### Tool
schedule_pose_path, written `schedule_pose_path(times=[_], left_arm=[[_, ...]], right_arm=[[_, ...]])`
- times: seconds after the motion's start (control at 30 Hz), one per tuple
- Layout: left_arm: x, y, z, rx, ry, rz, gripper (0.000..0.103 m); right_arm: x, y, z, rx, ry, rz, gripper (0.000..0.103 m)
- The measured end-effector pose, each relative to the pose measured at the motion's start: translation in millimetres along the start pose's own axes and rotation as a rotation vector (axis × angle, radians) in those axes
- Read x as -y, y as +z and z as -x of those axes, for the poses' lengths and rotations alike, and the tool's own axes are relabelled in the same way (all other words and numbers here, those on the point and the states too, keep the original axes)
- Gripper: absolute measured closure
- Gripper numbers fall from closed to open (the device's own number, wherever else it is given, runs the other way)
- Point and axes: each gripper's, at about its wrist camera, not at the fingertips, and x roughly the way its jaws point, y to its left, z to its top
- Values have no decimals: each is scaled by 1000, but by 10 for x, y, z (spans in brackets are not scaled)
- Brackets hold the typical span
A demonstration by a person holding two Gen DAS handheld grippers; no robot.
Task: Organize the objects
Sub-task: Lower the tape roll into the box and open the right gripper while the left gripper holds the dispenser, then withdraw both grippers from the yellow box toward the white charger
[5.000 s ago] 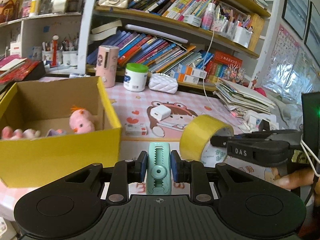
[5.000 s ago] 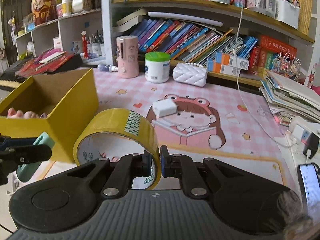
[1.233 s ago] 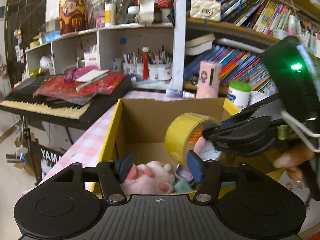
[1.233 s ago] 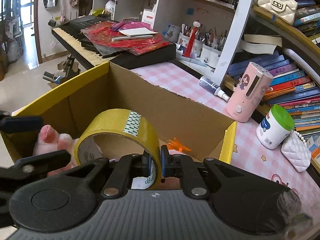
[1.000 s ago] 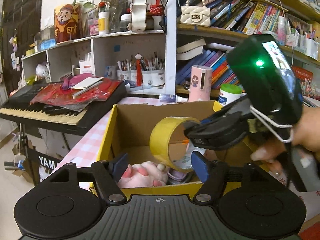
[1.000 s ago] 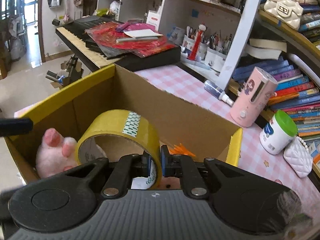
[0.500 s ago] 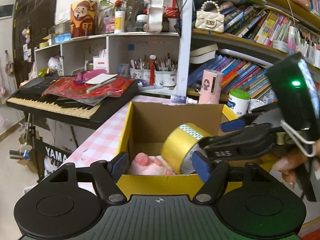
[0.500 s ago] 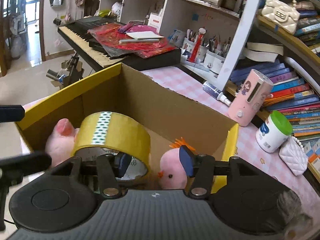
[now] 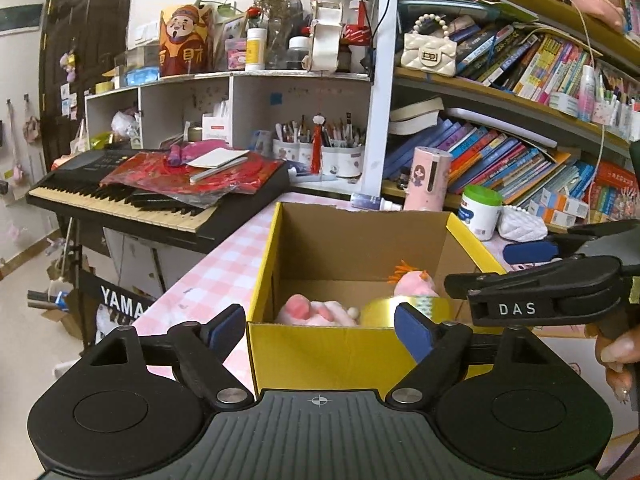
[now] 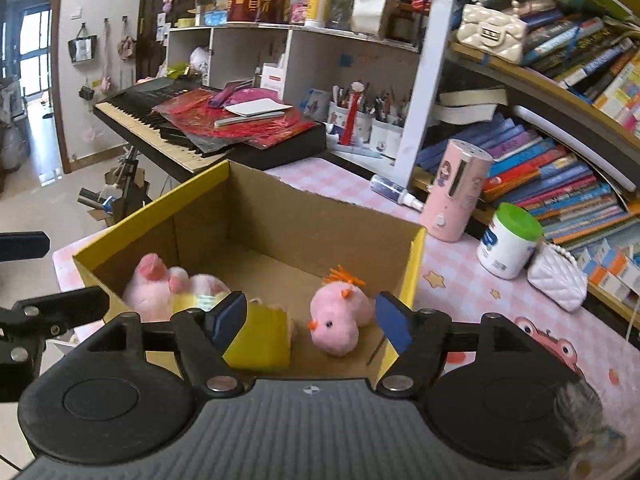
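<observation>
A yellow cardboard box [image 9: 320,350] stands open on the pink checked desk; it also shows in the right wrist view [image 10: 416,256]. Inside lie a yellow tape roll [image 10: 260,336], a pink plush chick [image 10: 340,314] and a pink plush paw toy [image 10: 160,284]. The left wrist view shows the tape roll [image 9: 404,308], the chick [image 9: 412,282] and the paw toy [image 9: 316,310] too. My left gripper [image 9: 320,330] is open and empty at the box's near wall. My right gripper [image 10: 310,316] is open and empty above the box, and it appears in the left wrist view [image 9: 532,268].
A black keyboard [image 9: 132,200] with red cloth stands left of the desk. A pink canister [image 10: 456,188], a green-lidded jar [image 10: 510,240] and a white quilted pouch [image 10: 558,276] stand behind the box. Bookshelves [image 9: 512,160] line the back.
My right gripper opened and let the tape roll drop into the box, then drew back. My left gripper, open since dropping the green clip, pulled back from the box.
</observation>
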Motion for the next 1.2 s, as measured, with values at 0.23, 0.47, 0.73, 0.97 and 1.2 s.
schedule_pose_path(times=[0.23, 0.47, 0.73, 0.97, 1.2], left_arm=[[-26, -92, 162, -7, -15, -4, 19], [-41, -212, 333, -27, -29, -21, 19], [-92, -373, 481, -62, -30, -17, 19], [-114, -496, 600, -92, -34, -27, 19], [-105, -599, 667, -134, -38, -41, 15]], right_arm=[[-26, -164, 275, 25, -56, -61, 31], [-141, -377, 547, 35, -99, -117, 28], [-322, -667, 763, 0, -124, -139, 26], [-421, -853, 932, -13, -150, -174, 24], [-446, -1025, 1056, -39, -187, -232, 19]])
